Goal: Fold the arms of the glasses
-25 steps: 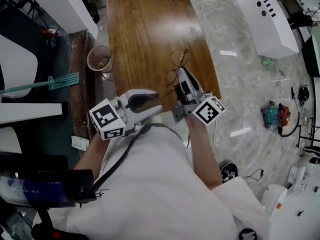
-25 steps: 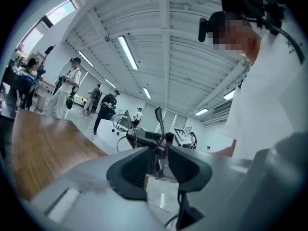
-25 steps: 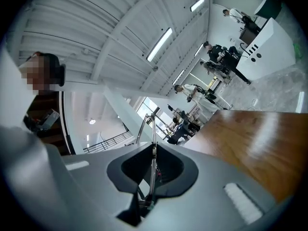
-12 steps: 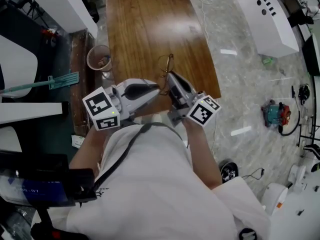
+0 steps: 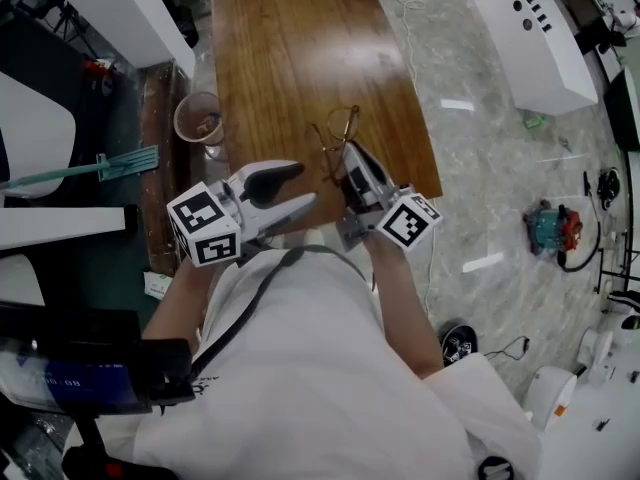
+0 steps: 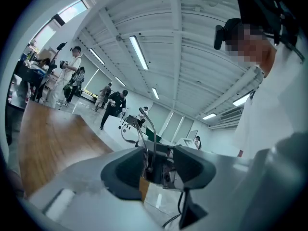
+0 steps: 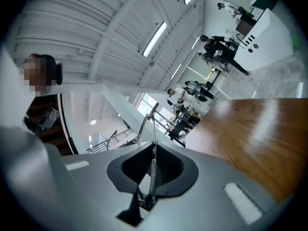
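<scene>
Left fingers (image 5: 291,208) newly wide, off glasses (image 5: 342,122)

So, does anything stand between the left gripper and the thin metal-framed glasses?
Nothing visible. The left gripper, jaws just opened and empty, faces the thin metal-framed glasses clamped in the right gripper.
</scene>
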`<state>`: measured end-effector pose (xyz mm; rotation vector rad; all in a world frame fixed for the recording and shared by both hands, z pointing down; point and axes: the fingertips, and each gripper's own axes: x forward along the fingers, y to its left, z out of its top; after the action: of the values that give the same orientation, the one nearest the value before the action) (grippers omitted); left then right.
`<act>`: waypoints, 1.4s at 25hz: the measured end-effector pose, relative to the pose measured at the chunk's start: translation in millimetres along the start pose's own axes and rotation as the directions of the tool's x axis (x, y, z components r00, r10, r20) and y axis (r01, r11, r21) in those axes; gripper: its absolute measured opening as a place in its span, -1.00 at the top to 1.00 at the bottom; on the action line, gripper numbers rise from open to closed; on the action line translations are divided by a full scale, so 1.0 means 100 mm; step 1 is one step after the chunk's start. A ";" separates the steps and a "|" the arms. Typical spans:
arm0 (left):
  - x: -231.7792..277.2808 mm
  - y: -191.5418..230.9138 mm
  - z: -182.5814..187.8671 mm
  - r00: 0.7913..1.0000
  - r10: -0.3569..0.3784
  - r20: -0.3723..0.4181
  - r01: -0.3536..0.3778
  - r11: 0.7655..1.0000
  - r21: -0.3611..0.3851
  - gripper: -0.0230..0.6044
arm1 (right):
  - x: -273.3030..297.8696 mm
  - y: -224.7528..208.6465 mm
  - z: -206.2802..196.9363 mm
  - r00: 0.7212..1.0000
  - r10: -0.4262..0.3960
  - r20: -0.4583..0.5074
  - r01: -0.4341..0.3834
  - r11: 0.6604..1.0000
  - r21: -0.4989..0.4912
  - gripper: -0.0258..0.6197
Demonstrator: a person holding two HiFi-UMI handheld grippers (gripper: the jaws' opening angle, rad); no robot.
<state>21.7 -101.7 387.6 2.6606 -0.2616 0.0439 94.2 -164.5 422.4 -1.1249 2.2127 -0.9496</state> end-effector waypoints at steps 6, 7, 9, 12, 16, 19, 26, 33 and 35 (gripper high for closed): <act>0.14 -0.22 0.11 0.989 -0.128 0.079 0.130 0.991 -0.028 0.90 | 0.09 0.16 -0.10 0.997 0.060 -0.047 -0.062 0.997 -0.035 0.83; 0.15 -0.21 0.15 0.987 -0.131 0.089 0.134 0.990 -0.034 0.90 | 0.11 0.20 -0.11 0.996 0.068 -0.049 -0.069 0.997 -0.032 0.83; 0.14 -0.18 0.19 0.988 -0.123 0.099 0.127 0.991 -0.040 0.91 | 0.13 0.25 -0.13 0.996 0.073 -0.052 -0.075 0.997 -0.029 0.83; 0.11 -0.13 0.20 0.988 -0.115 0.107 0.121 0.991 -0.052 0.91 | 0.13 0.30 -0.18 0.994 0.086 -0.067 -0.088 0.996 -0.031 0.83; 0.13 -0.11 0.24 0.984 -0.123 0.125 0.132 0.989 -0.070 0.91 | 0.13 0.32 -0.23 0.991 0.103 -0.087 -0.108 0.993 -0.049 0.83; 0.14 -0.11 0.24 0.986 -0.111 0.124 0.121 0.990 -0.073 0.91 | 0.12 0.37 -0.25 0.988 0.108 -0.112 -0.119 0.989 -0.093 0.83; 0.14 -0.10 0.20 0.985 -0.116 0.131 0.132 0.983 -0.128 0.91 | 0.08 0.53 -0.38 0.966 0.166 -0.199 -0.205 0.960 -0.192 0.83; 0.11 -0.07 0.22 0.975 -0.138 0.176 0.172 0.965 -0.198 0.91 | 0.13 0.57 -0.41 0.940 0.238 -0.246 -0.280 0.948 -0.152 0.83; 0.12 -0.05 0.20 0.980 -0.116 0.164 0.146 0.971 -0.188 0.91 | 0.14 0.50 -0.41 0.941 0.220 -0.257 -0.268 0.948 -0.172 0.83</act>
<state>34.1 -108.3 367.9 2.4767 -0.1297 -0.2176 33.9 -140.3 408.9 -0.8254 2.6202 -0.7959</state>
